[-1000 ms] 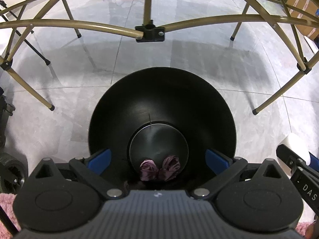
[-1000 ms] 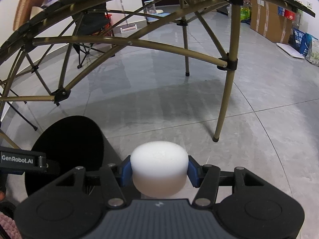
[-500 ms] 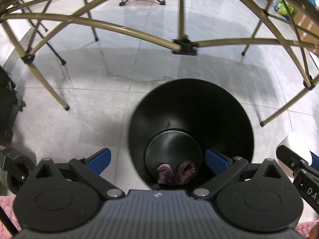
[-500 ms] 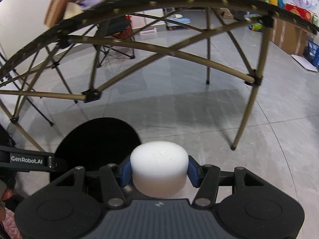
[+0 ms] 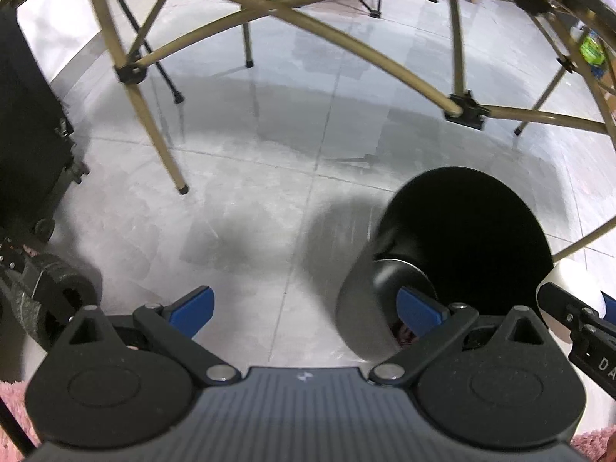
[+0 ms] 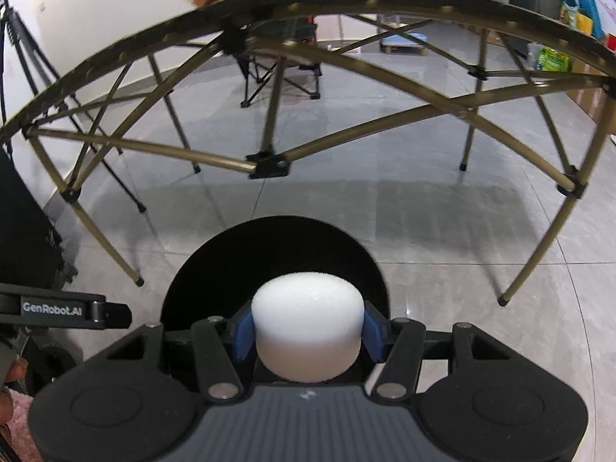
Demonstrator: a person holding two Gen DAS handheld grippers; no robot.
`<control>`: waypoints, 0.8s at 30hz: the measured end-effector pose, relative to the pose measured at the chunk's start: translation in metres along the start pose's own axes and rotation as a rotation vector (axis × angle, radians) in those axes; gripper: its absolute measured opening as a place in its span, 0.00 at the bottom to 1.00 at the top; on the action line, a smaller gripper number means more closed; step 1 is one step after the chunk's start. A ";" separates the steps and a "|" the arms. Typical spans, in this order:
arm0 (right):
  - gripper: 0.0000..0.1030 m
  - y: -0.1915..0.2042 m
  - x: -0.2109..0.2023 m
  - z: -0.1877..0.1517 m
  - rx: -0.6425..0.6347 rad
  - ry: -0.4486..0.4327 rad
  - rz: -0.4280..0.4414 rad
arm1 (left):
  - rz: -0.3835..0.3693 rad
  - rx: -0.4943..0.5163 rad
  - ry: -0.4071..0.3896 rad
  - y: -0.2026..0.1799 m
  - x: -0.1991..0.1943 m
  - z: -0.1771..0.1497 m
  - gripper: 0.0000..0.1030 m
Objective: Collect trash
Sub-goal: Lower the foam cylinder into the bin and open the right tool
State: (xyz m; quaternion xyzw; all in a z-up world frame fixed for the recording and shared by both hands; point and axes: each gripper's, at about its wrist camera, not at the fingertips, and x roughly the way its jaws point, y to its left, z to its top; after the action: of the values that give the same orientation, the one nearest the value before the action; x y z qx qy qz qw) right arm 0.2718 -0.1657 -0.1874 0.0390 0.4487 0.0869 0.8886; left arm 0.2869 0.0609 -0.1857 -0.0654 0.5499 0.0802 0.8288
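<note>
Beside bin (image 5: 462, 231), left gripper (image 5: 304, 308) empty.

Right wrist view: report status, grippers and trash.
Right gripper jaws shut on white foam puck, above black bin mouth. Left gripper jaws open, empty, beside bin. Nothing in the way.

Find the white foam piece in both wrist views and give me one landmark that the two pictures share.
Left wrist view: the white foam piece peeks in at the far right edge, lower half, held by the right gripper beside the black bin.
Right wrist view: the foam piece sits low in the centre, clamped between the blue pads, in front of the bin's opening.
Shared landmark: the black bin.
</note>
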 end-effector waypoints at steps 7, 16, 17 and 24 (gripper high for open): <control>0.53 0.021 0.023 0.004 -0.015 0.062 0.000 | 0.019 -0.033 0.012 0.023 0.005 -0.003 1.00; 0.53 0.038 0.047 0.004 -0.020 0.127 -0.005 | 0.032 -0.052 0.031 0.042 0.014 -0.004 1.00; 0.53 0.039 0.049 0.003 -0.021 0.131 -0.005 | 0.034 -0.054 0.033 0.043 0.015 -0.004 1.00; 0.53 0.046 0.065 -0.001 -0.032 0.172 -0.028 | 0.037 -0.051 0.048 0.046 0.021 -0.005 1.00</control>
State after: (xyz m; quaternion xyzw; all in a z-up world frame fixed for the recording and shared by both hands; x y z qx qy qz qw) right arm 0.3038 -0.1080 -0.2326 0.0110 0.5224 0.0847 0.8484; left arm 0.2807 0.1063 -0.2080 -0.0783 0.5685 0.1080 0.8118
